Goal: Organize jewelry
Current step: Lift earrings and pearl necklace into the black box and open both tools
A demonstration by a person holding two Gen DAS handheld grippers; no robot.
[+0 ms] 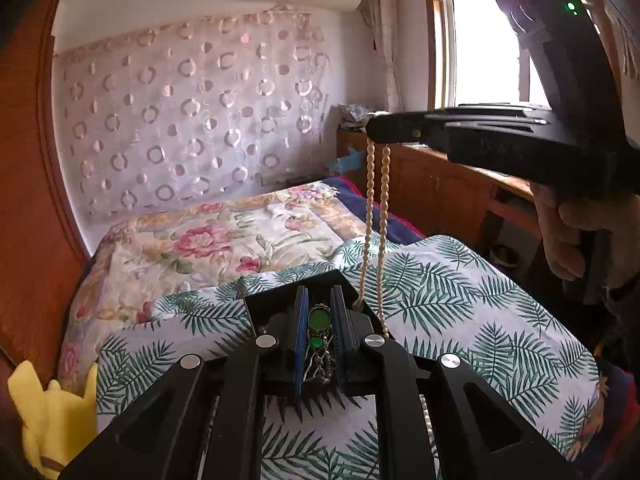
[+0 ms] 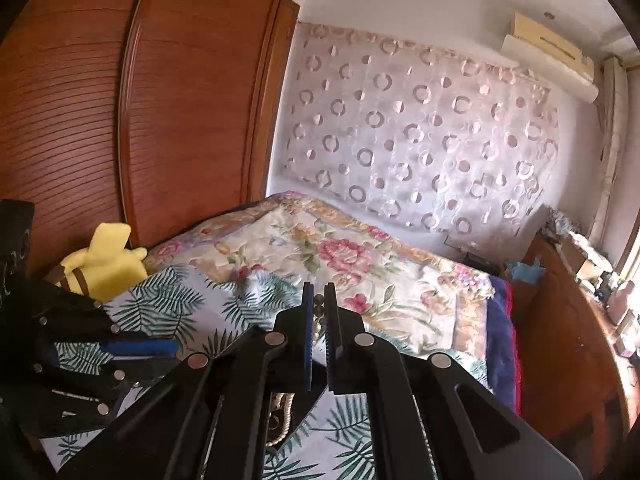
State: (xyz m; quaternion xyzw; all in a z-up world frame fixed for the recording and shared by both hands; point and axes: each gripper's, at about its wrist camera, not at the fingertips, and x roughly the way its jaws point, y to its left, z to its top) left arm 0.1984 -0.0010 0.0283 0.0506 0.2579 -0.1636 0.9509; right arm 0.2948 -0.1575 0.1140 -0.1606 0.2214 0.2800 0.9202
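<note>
Right gripper (image 1: 370, 130) fingers pinch the bead necklace (image 1: 376, 216); left gripper (image 1: 320, 320) clamps the green pendant (image 1: 318, 316). Lower the necklace slowly toward six o'clock, clear of the black box (image 1: 272, 308) rim.

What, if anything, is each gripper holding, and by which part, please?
The right gripper pinches the cream bead necklace at the top of its hanging loop. The left gripper appears shut on the black tray's wall.

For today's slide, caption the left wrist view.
Right claw dangles a bead necklace over a black box on the bed.
</note>
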